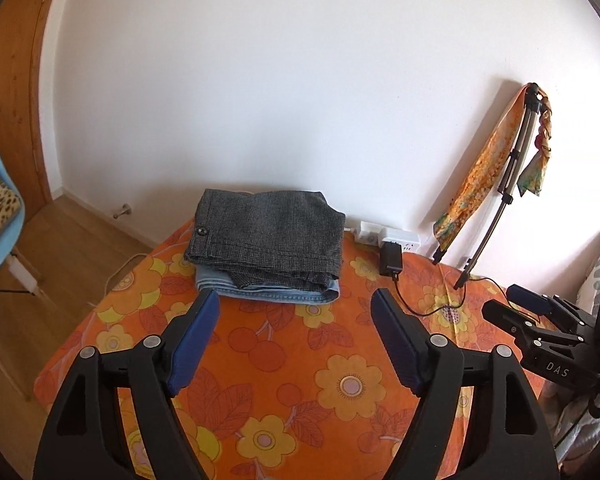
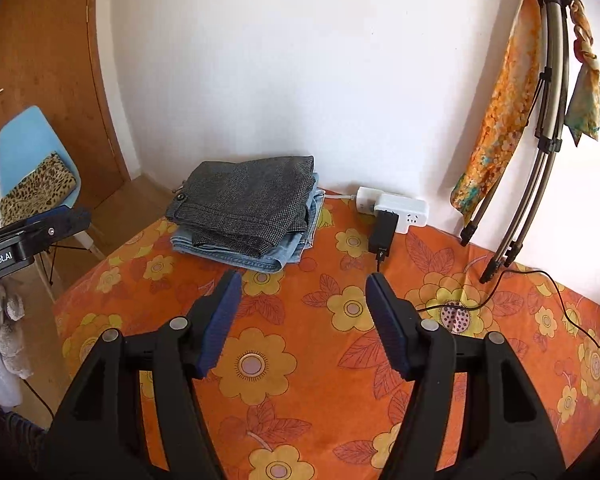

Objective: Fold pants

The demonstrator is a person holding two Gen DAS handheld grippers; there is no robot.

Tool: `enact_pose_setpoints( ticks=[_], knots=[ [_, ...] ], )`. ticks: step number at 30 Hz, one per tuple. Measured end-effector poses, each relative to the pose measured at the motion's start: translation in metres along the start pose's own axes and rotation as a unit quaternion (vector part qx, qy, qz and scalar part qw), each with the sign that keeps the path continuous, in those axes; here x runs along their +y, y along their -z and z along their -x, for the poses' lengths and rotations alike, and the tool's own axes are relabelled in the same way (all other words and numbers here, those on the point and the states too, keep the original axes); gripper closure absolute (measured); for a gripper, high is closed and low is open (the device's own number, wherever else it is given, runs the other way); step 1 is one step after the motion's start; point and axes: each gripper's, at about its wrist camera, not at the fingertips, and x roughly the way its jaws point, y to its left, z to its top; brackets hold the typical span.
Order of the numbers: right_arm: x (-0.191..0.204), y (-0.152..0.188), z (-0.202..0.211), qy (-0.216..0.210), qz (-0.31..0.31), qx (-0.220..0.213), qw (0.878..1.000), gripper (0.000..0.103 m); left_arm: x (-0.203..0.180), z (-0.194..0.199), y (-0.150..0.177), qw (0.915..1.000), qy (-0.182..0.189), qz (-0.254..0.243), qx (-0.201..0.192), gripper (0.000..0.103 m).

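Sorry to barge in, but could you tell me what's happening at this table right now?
A person holds a gripper tool in each hand over the floral tablecloth, doing a pants-folding job. Both the left tool and right tool are open and hold nothing. Two pairs are already folded and stacked at the far edge: grey tweed pants on top of light blue jeans. No unfolded pants are in view.

Bright, even daylight; soft shadows fall on the white wall (image 1: 260,80). Both views are sharp, with strong fisheye bending and dark corners.
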Motion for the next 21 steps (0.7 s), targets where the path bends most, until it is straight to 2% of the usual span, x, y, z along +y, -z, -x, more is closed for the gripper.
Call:
enact_pose_setpoints(
  ticks=[5, 8, 12, 15, 21],
  knots=[
    [-0.002, 0.025, 0.042, -0.003, 0.004, -0.028, 1.000, 0.022, -0.012, 0.023, 0.027, 0.9999, 0.009, 0.011, -0.002, 0.023],
    [-0.004, 0.041, 0.060, -0.007, 0.000, -0.036, 0.999, 0.012, -0.020, 0.029, 0.040, 0.9999, 0.007, 0.008, 0.000, 0.023],
    [-0.004, 0.062, 0.078, -0.001, 0.002, -0.045, 0.999, 0.010, -0.033, 0.030, 0.054, 0.9998, -0.004, -0.020, -0.002, 0.023],
    [-0.001, 0.072, 0.083, 0.009, 0.009, -0.055, 0.998, 0.001, -0.037, 0.033, 0.062, 0.9996, -0.002, -0.026, -0.007, 0.023],
    [0.000, 0.083, 0.080, 0.026, 0.005, -0.056, 0.998, 0.001, -0.038, 0.030, 0.072, 0.9997, 0.005, -0.025, -0.004, 0.020]
  ],
)
